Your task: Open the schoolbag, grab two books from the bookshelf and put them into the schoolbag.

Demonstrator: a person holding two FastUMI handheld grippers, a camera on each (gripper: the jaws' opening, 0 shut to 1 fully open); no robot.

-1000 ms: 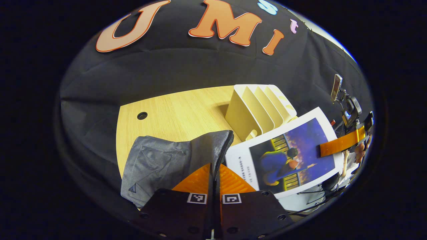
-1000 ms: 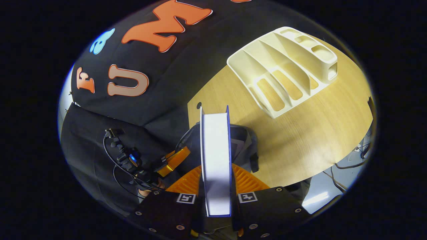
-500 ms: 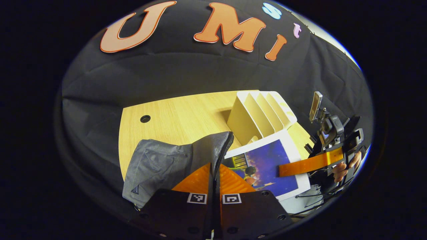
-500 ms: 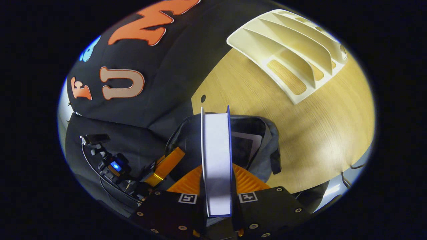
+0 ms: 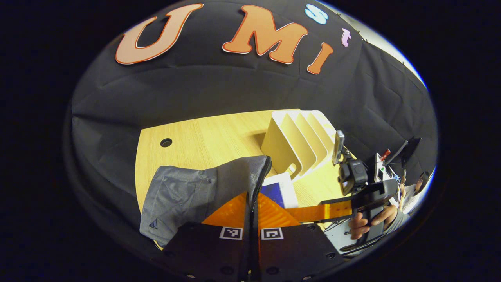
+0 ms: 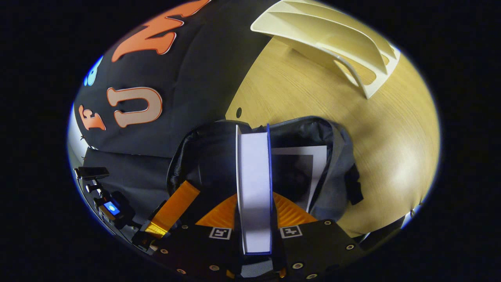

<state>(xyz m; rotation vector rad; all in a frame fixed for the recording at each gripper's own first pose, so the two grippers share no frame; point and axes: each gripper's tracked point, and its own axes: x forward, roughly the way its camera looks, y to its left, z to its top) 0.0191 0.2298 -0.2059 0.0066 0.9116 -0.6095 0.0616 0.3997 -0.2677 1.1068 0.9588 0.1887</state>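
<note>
In the left gripper view, the grey schoolbag [image 5: 195, 196] is being shown at lower left of the frame, resting on the pale wooden tabletop [image 5: 211, 137]. Its zippered edge is being pinched at bottom centre by the left hand-held gripper [image 5: 252, 203], whose fingers are being pressed together on the fabric. A blue-and-white book [image 5: 280, 192] is being seen just right of that edge, mostly hidden behind the bag's rim. The cream bookshelf [image 5: 301, 141], with upright dividers, is being shown at centre right, standing on the tabletop behind the bag. At lower right, the right hand-held gripper [image 5: 309, 213] is being held by a person's hand [image 5: 372, 221].

In the right gripper view, the book [image 6: 254, 188] is being shown edge-on at bottom centre, its white page block being clamped between both fingers of the right hand-held gripper [image 6: 254, 219]. The book's far end is being held over the dark open mouth of the schoolbag [image 6: 336, 164], at centre of the frame. Inside the opening, right of the held book, another book [image 6: 301, 172] with a white border is being seen. The bookshelf [image 6: 325, 35] is being shown at upper right. The left hand-held gripper [image 6: 172, 211] is being seen at lower left, at the bag's rim.
</note>
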